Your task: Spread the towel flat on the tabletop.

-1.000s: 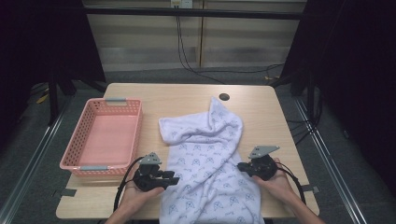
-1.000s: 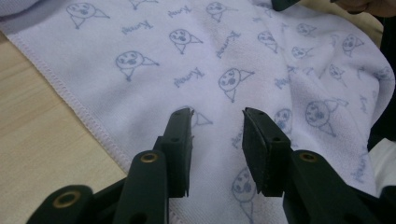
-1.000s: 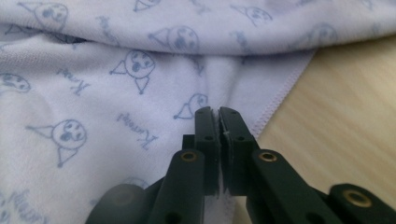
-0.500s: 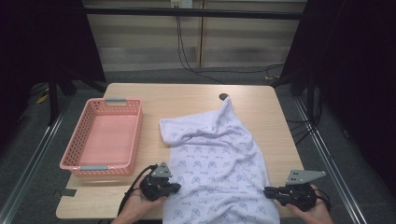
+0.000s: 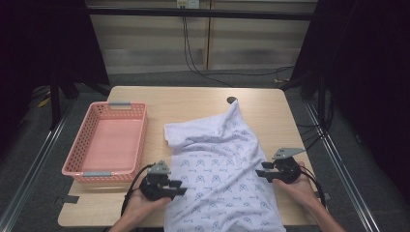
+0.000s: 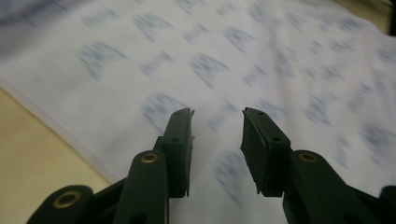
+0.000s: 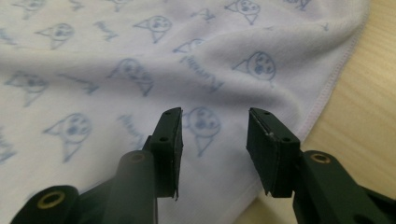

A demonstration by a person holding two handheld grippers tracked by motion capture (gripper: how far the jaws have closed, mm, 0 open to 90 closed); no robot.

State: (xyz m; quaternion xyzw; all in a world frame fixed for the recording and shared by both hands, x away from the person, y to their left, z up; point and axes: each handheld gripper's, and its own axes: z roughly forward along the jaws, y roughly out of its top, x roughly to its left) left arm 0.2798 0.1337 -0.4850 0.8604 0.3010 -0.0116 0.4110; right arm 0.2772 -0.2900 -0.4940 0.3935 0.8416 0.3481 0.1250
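Towel (image 5: 222,169) hangs past the table (image 5: 193,99) edge, its lower end cut off.

One cloth, one basket, two grippers on one table

The high view counts a single white patterned cloth (image 5: 220,166) at lower centre, one pink basket (image 5: 87,140) at left of centre, and one wooden table (image 5: 193,99) carrying both. Two grippers sit at the bottom: the left gripper (image 5: 181,189) at lower left, the right gripper (image 5: 259,175) at lower right, each with two black jaws, each held by one hand, making two hands.
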